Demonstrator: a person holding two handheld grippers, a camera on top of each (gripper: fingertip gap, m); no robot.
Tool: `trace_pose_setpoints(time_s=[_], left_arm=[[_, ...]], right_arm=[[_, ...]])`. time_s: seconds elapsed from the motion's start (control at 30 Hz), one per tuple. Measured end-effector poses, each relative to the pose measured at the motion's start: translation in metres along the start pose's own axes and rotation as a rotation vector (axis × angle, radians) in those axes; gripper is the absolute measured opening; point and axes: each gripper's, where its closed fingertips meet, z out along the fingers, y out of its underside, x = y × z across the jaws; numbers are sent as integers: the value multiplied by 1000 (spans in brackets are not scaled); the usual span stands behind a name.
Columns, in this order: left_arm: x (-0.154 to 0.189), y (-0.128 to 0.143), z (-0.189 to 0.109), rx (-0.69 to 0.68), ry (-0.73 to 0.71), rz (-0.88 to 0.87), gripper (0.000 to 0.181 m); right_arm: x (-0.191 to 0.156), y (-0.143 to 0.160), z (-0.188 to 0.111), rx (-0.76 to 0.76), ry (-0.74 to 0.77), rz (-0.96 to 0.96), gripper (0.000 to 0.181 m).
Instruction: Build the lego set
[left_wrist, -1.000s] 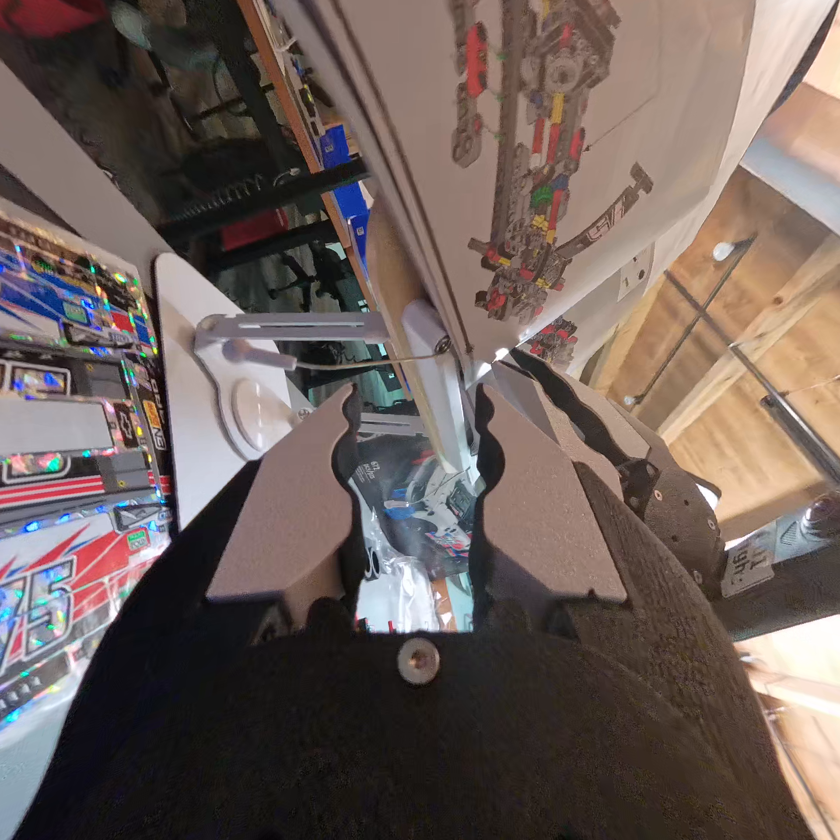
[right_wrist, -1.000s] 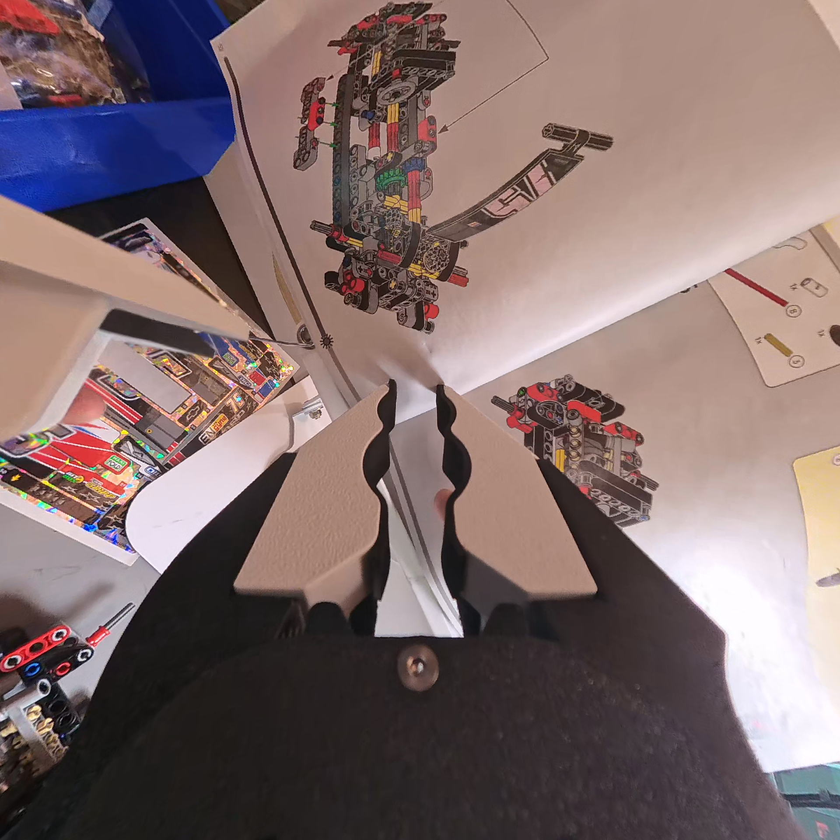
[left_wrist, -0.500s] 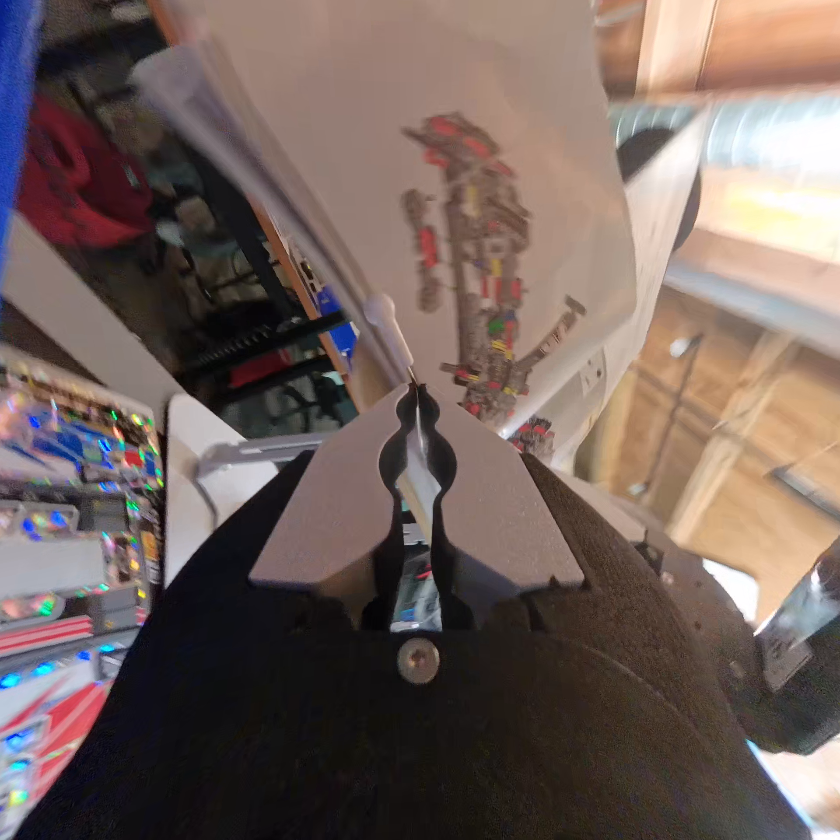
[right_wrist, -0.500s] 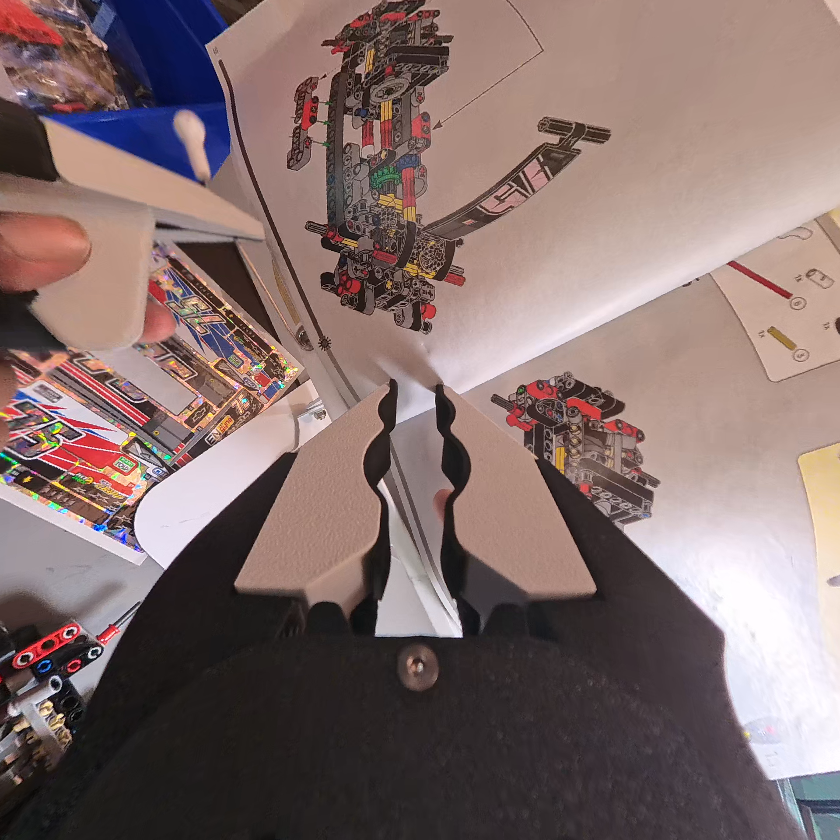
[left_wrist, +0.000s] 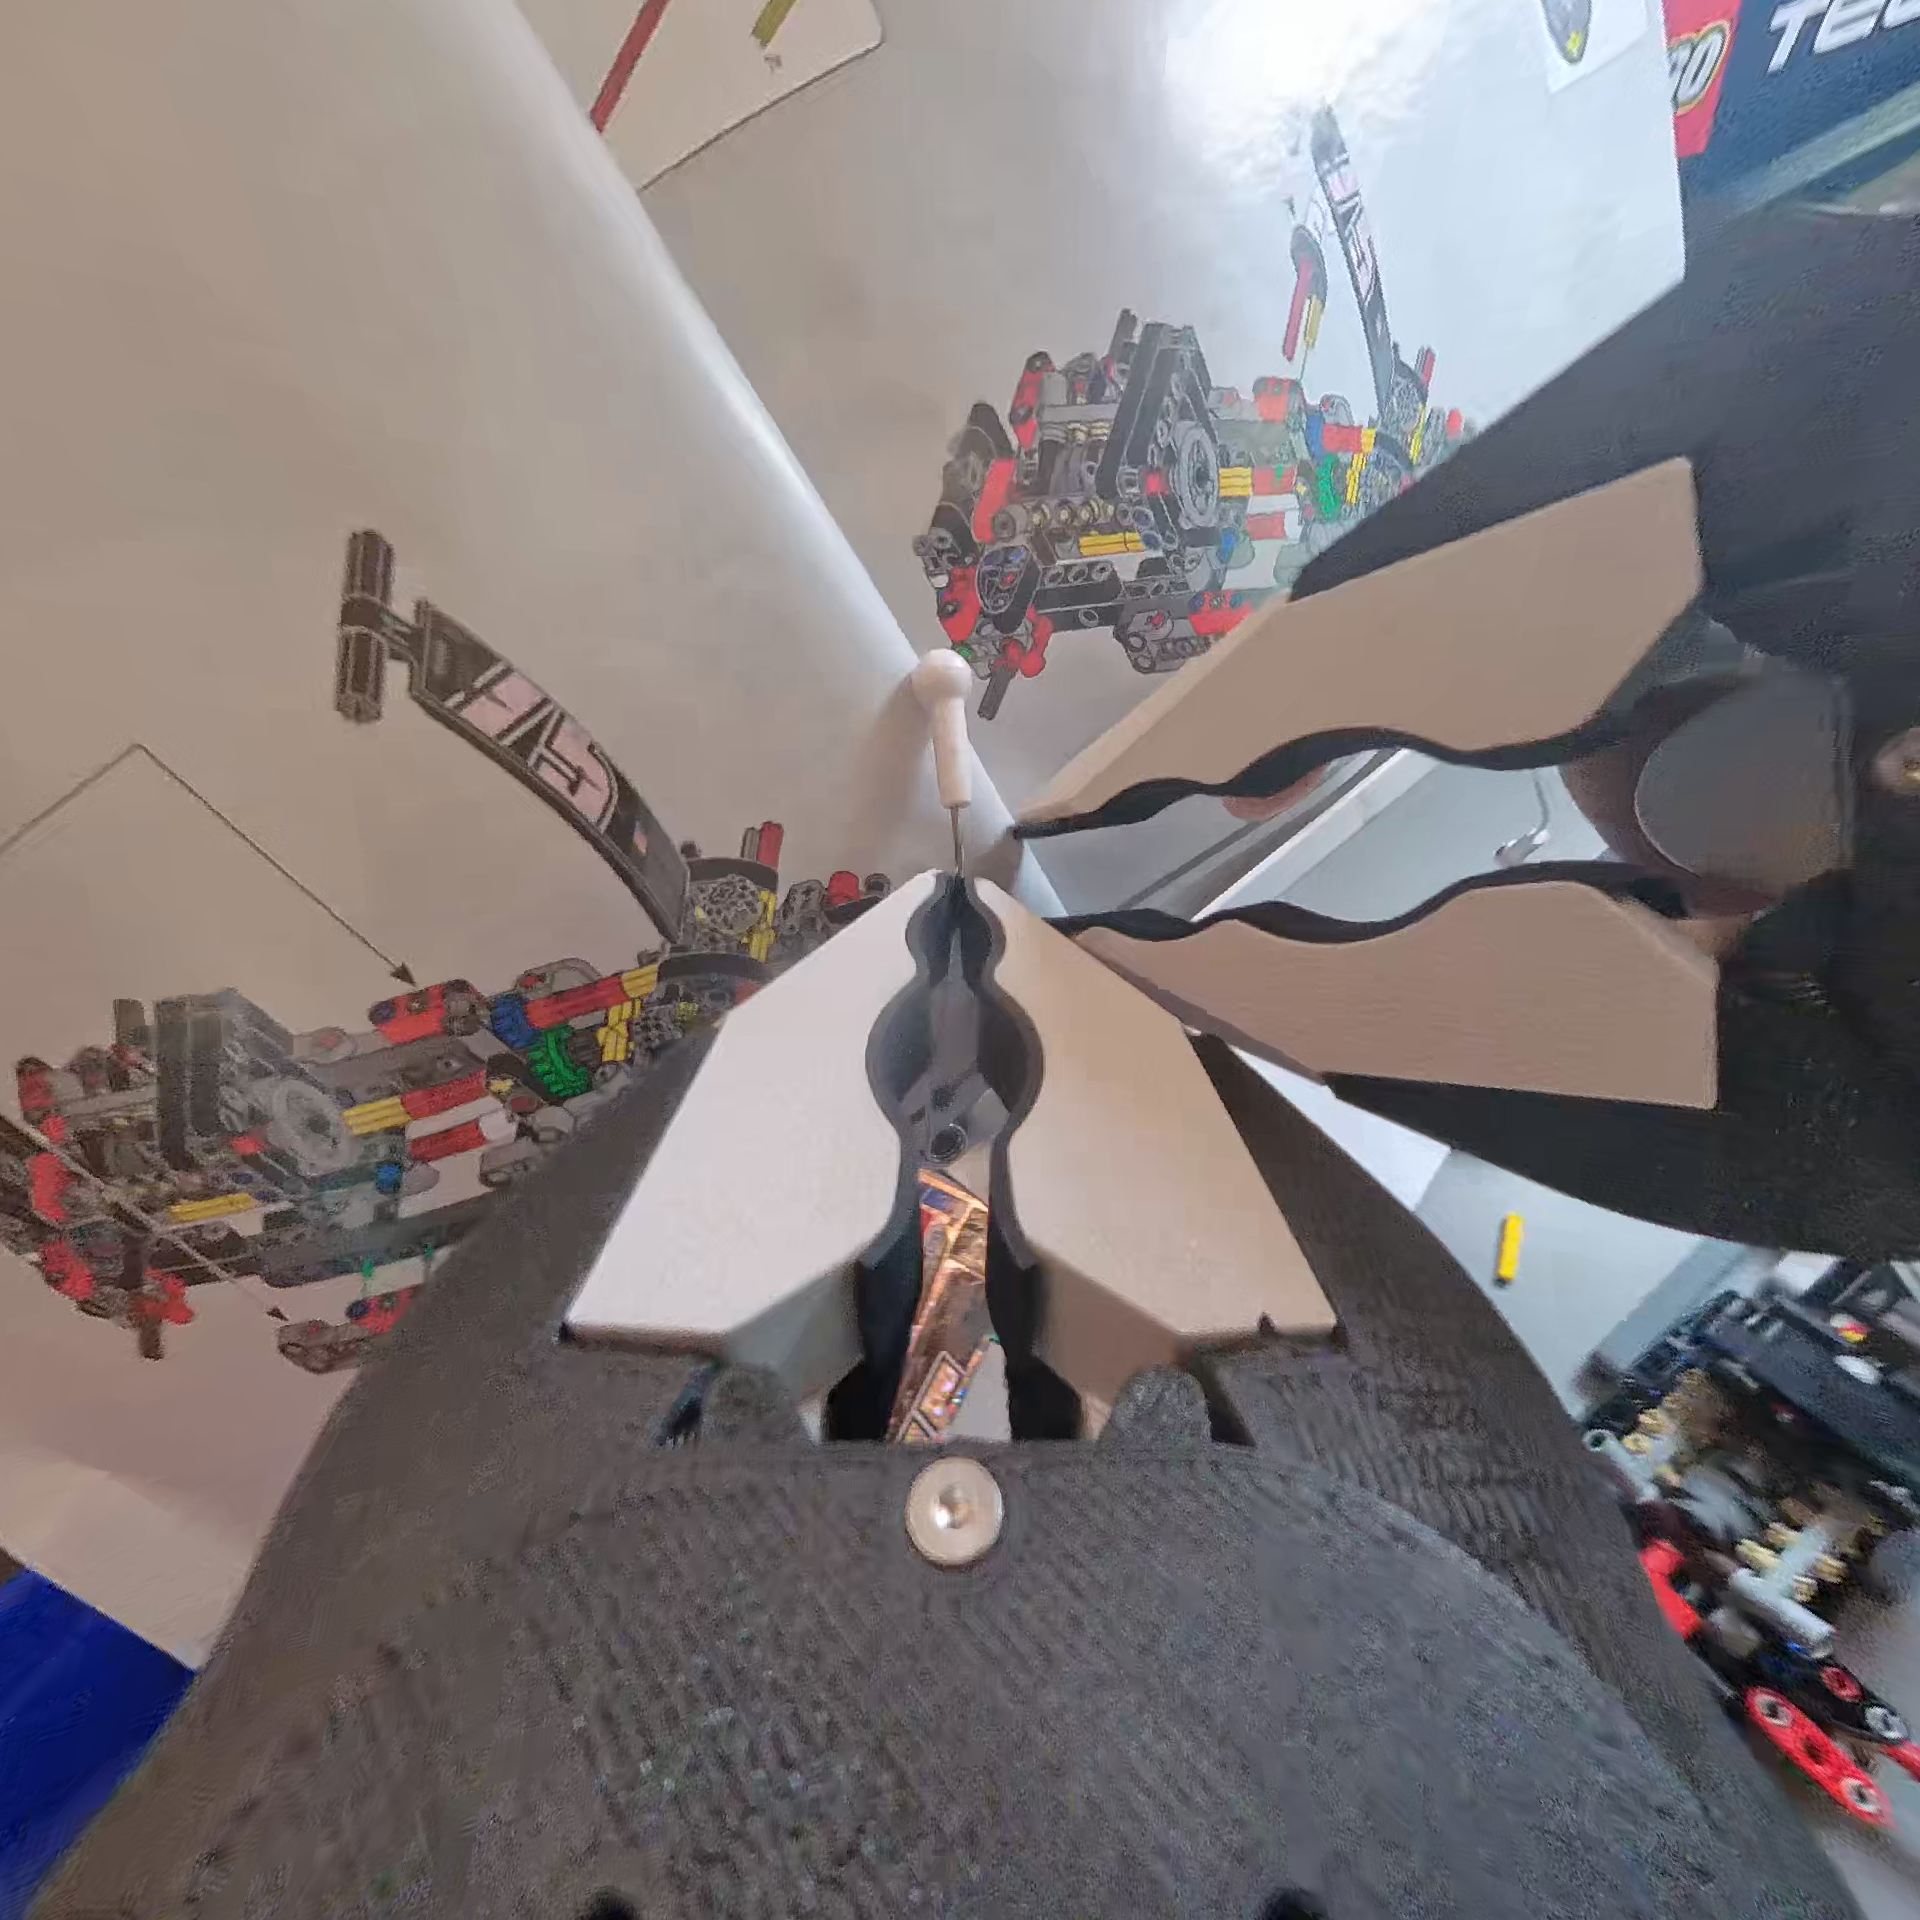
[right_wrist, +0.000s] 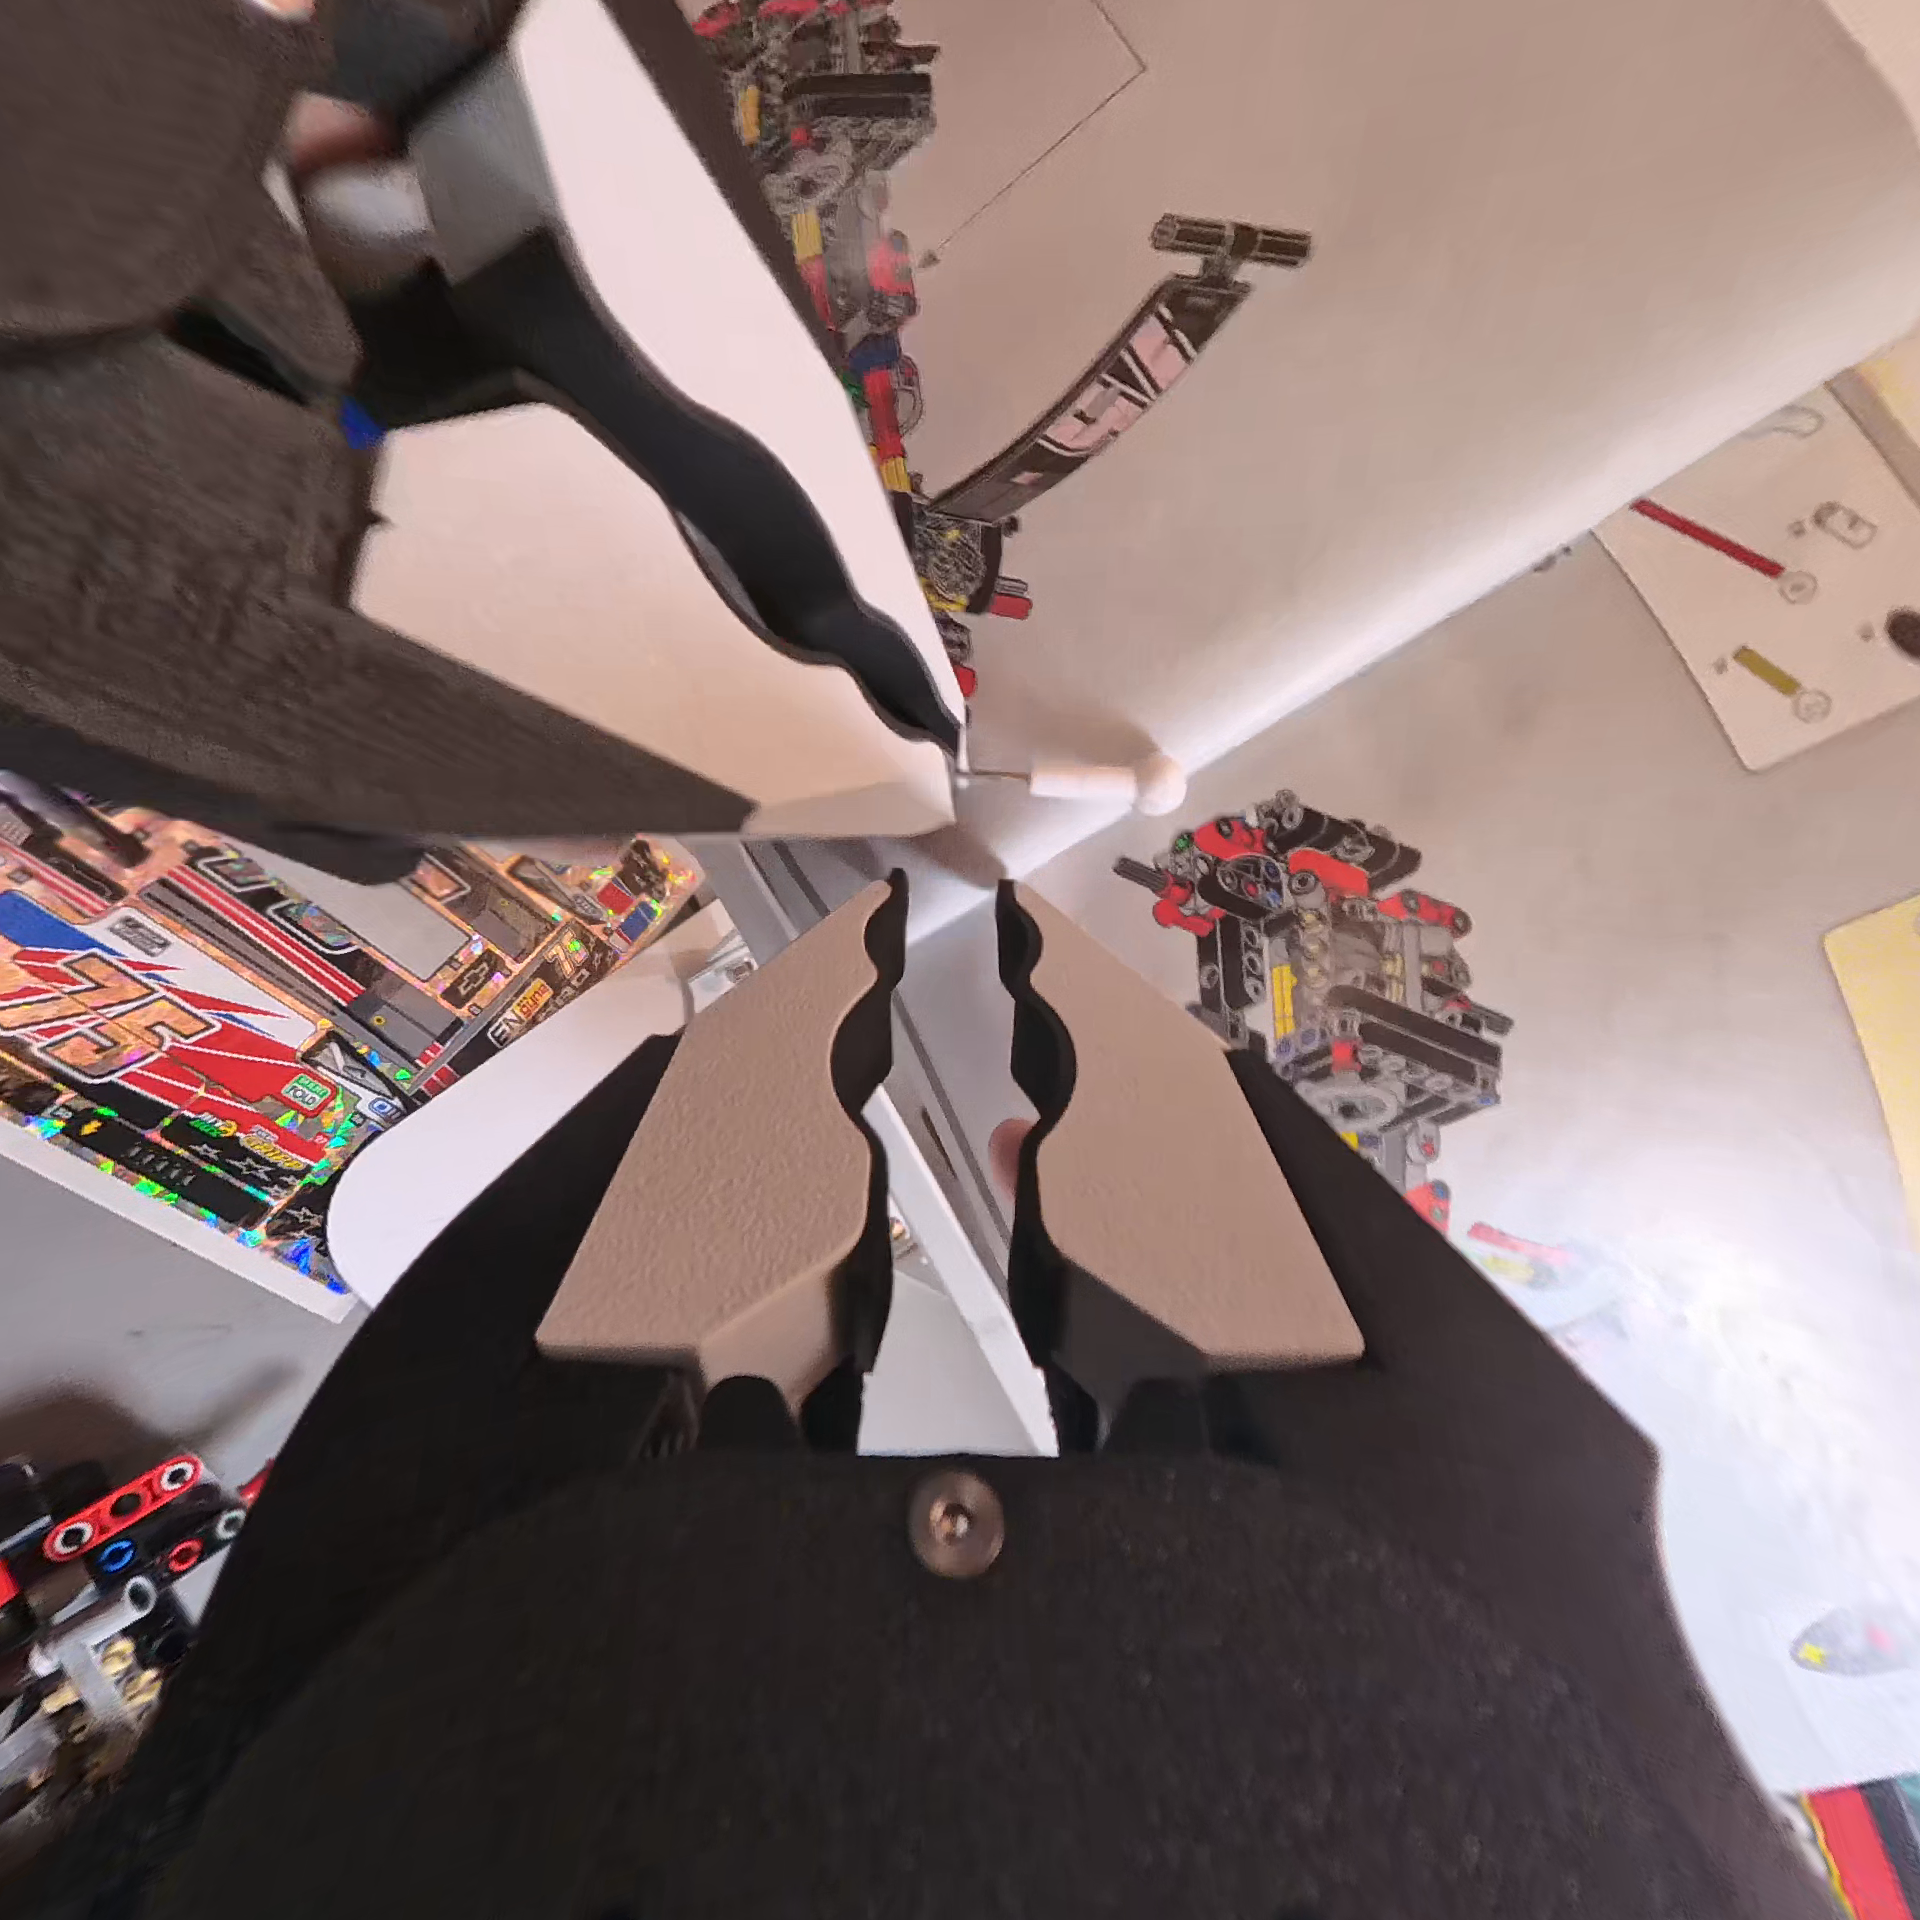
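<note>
The left gripper (left_wrist: 954, 883) was pinched tight on a thin metal arm with a white-tipped pin (left_wrist: 948, 727) poking out toward 12 o'clock, right over the gutter of the open instruction booklet (left_wrist: 520, 416). The right gripper (right_wrist: 948, 894) sat narrowly parted, holding nothing, with the sticker sheet (right_wrist: 260, 1029) at its 9 o'clock and loose lego pieces (right_wrist: 114, 1538) at 8 o'clock.

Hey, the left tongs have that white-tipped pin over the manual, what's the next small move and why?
Probably swing the white-tipped pin down onto the instruction manual beside its fold. The left tongs are shut on its wire, the page bulges upward, and the right tongs sit open at the fold, gripping nothing.
</note>
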Motion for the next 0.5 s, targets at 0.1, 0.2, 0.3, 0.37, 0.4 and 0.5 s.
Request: trace_pose_setpoints(time_s=[0.1, 0.2, 0.3, 0.37, 0.4, 0.5], left_arm=[[-1, 1, -3, 30, -16, -35, 0], [2, -1, -7, 56, -22, -48, 1], [3, -5, -14, 85, -29, -49, 10], [0, -1, -16, 65, -37, -46, 10], [-2, 1, -16, 55, -43, -38, 11], [-7, 9, -15, 28, -44, -29, 12]], right_arm=[[9, 8, -9, 2, 10, 48, 18], [26, 24, -20, -5, 48, 61, 18], [48, 40, -37, -8, 115, 81, 23], [73, 51, -53, 23, 184, 165, 32], [91, 60, -62, 35, 231, 231, 42], [144, 107, -85, 31, 344, 493, 73]])
